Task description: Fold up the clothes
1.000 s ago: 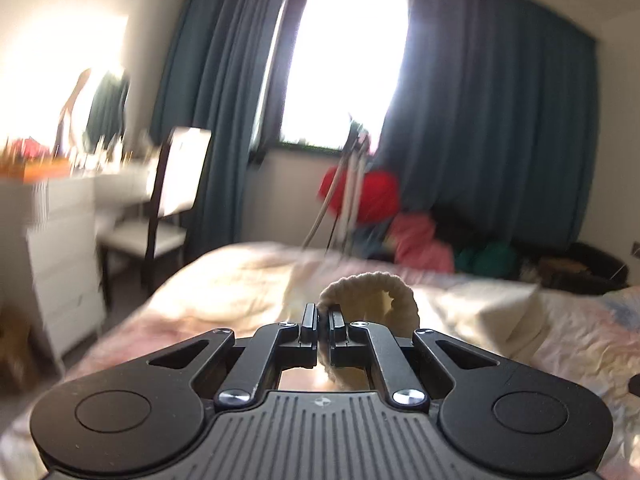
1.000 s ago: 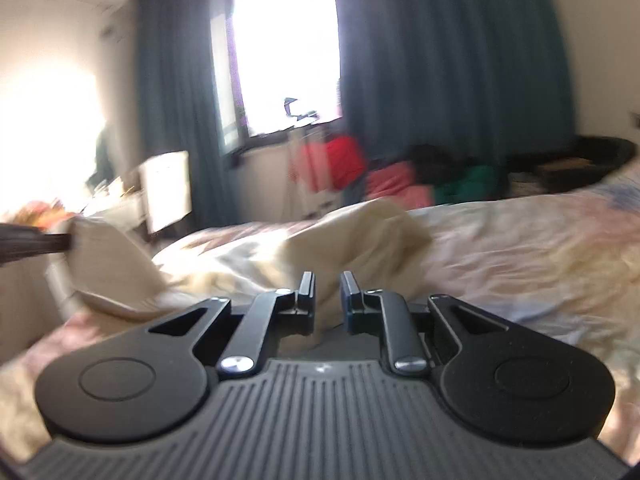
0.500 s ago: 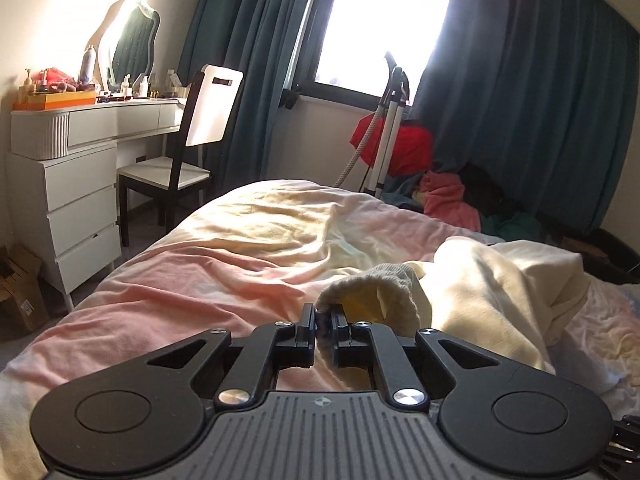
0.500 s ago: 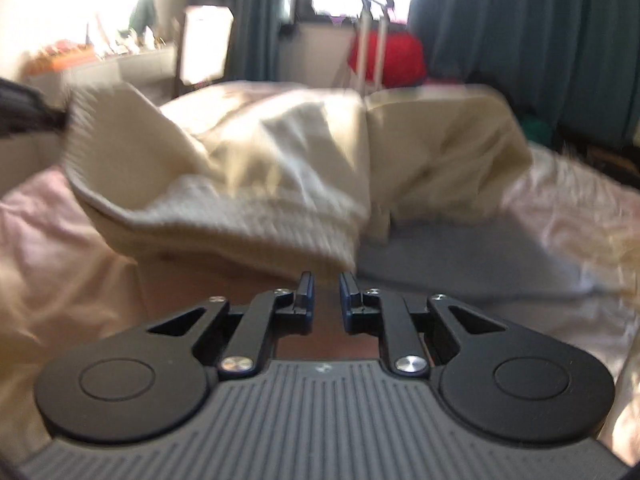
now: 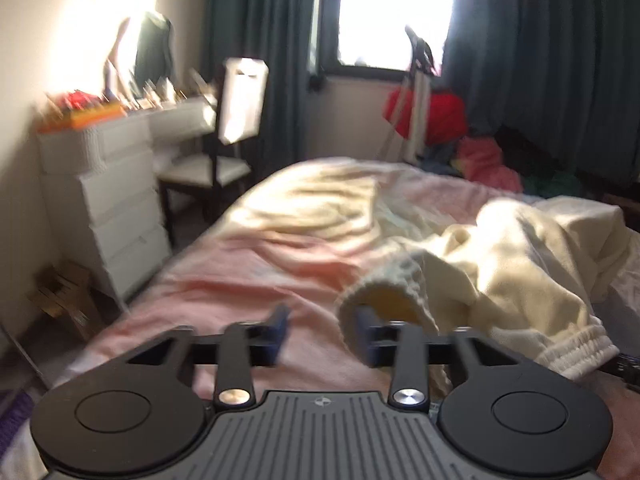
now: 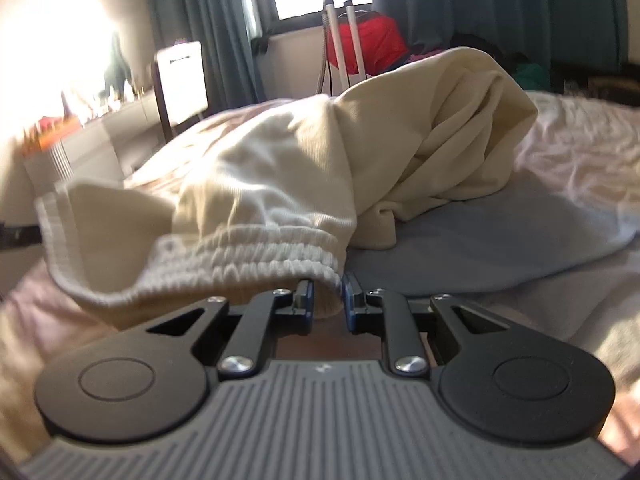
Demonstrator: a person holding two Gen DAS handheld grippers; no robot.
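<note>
A cream garment point(image 5: 516, 264) with ribbed elastic hems lies crumpled on the bed point(image 5: 256, 280). My left gripper point(image 5: 322, 330) is open just above the bed; its right finger point(image 5: 366, 334) touches the garment's ribbed cuff point(image 5: 384, 300), which lies loose. In the right wrist view the same garment point(image 6: 360, 160) is heaped ahead. My right gripper point(image 6: 327, 300) has its jaws a little apart, with the elastic hem point(image 6: 260, 256) resting between and just over the fingertips. I cannot tell whether it pinches the cloth.
The bed has a pink and pale cover point(image 6: 560, 160). A white dresser point(image 5: 108, 192) and a chair point(image 5: 224, 152) stand left of the bed. A red bag point(image 5: 436, 116) and a pile of clothes point(image 5: 492, 160) sit under the window by dark curtains point(image 5: 560, 60).
My left gripper has opened and let go of the ribbed cuff, which now lies on the bed. My right gripper has moved in close to the elastic hem.
</note>
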